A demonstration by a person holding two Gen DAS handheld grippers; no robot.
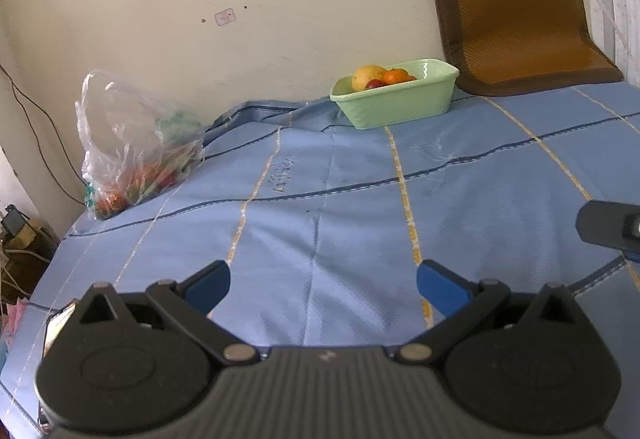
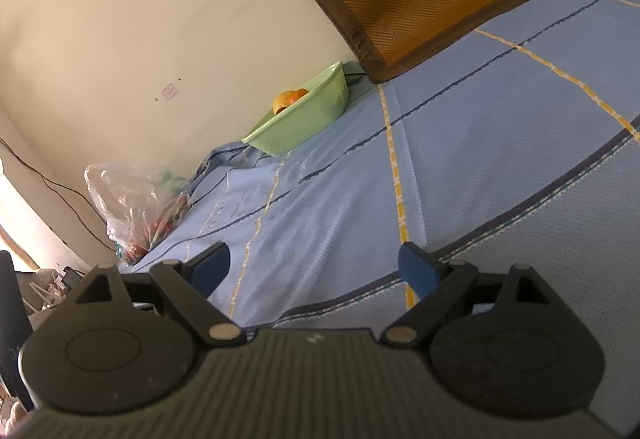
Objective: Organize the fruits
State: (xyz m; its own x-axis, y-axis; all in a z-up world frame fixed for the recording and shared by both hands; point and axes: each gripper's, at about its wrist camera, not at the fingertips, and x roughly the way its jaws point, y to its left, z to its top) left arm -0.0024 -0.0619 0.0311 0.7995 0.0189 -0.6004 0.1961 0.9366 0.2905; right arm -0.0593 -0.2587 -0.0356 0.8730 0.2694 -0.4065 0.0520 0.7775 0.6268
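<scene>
A light green basin [image 1: 396,101] stands at the far side of the blue cloth by the wall and holds a yellow fruit [image 1: 368,76], an orange [image 1: 395,75] and a small red fruit [image 1: 375,83]. It also shows in the right wrist view [image 2: 298,119]. A clear plastic bag [image 1: 132,147] with red and orange fruit lies far left against the wall; it shows in the right wrist view too [image 2: 140,207]. My left gripper [image 1: 323,285] is open and empty, low over the cloth's near part. My right gripper [image 2: 315,266] is open and empty, tilted, near the cloth's front edge.
A brown woven cushion [image 1: 516,11] leans on the wall at the back right, behind the basin. The blue striped cloth [image 1: 360,199] covers the surface. A dark cable [image 1: 36,127] runs down the wall at left, with clutter below it. Part of the other gripper [image 1: 612,229] shows at right.
</scene>
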